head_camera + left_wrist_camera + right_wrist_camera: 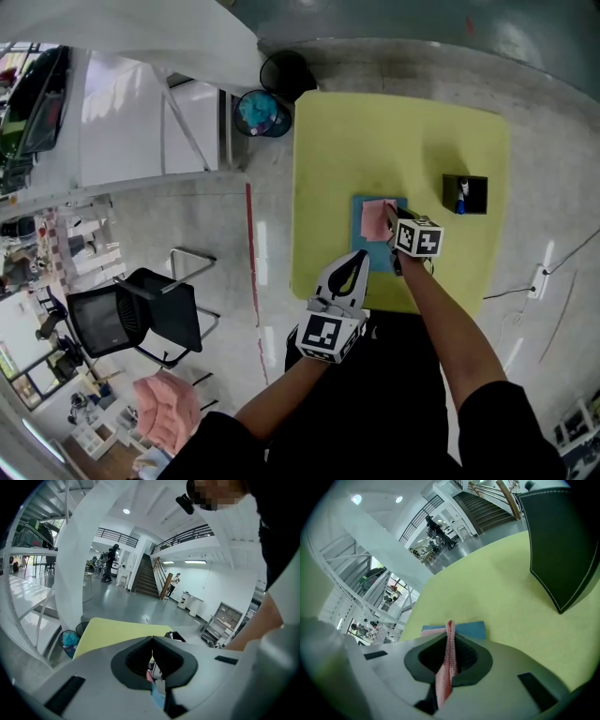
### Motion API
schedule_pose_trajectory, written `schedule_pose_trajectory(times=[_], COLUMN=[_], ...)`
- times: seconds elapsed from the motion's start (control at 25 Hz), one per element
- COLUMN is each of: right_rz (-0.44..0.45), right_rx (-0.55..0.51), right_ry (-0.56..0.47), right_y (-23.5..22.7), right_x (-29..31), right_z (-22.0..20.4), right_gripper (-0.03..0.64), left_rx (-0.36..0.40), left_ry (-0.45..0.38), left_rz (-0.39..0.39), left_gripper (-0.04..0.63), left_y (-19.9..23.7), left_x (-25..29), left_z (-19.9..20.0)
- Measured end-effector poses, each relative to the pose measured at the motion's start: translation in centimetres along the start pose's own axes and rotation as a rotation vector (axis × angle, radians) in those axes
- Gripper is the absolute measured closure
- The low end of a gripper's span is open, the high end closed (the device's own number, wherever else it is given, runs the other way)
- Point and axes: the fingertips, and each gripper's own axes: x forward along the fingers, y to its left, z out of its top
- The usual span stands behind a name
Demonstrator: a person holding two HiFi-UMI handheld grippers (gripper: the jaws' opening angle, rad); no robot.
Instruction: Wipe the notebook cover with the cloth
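Right gripper (389,217): jaws pinch the cloth (377,218) lying on the notebook (375,257).
Left gripper (358,256): jaws together, empty.
Progress: wiping seemingly under way, cover likely unfinished.

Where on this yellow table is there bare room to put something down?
The far half of the table, beyond the notebook and the black holder, is bare. So is the strip between the notebook and the table's left edge. The near middle is crowded: the right gripper holds the cloth on the notebook, and the left gripper hovers close by.
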Motion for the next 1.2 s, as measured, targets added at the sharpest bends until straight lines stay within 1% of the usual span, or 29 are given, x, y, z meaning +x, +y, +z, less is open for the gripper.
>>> schedule_pose_trajectory(times=[0.08, 0.24, 0.32, 0.68, 0.88, 1.04, 1.2], right_rz=[-0.005, -0.019, -0.023, -0.034, -0.04, -0.064, -0.071], right_rx=[-0.004, -0.017, -0.016, -0.01, -0.019, -0.022, -0.016], right_ry=[0.0, -0.002, -0.003, -0.022, -0.017, -0.034, -0.042], right_y=[-0.4, -0.8, -1.1, -2.6, -2.6, -3.5, -3.9], right_x=[-0.2, -0.6, -0.7, -1.9, -2.0, -2.6, -2.7], right_z=[-0.2, -0.1, -0.1, -0.1, 0.1, 0.3, -0.2], right_gripper=[0.58, 0.58, 0.58, 0.58, 0.58, 0.58, 0.58], left_rx=[0.003, 0.044, 0.051, 0.048, 0.041, 0.034, 0.024], left_ry=[0.004, 0.011, 0.007, 0.008, -0.004, -0.016, -0.008], left_rz=[-0.005, -0.027, -0.036, -0.039, -0.021, -0.015, -0.023], left_gripper=[0.58, 0.58, 0.58, 0.58, 0.58, 0.58, 0.58], left_y=[-0.1, -0.9, -1.2, -1.6, -1.2, -1.3, -0.9], left_x=[0.0, 0.2, 0.4, 0.1, -0.5, -0.8, -1.4], left_z=[-0.2, -0.1, 0.1, 0.0, 0.1, 0.3, -0.4])
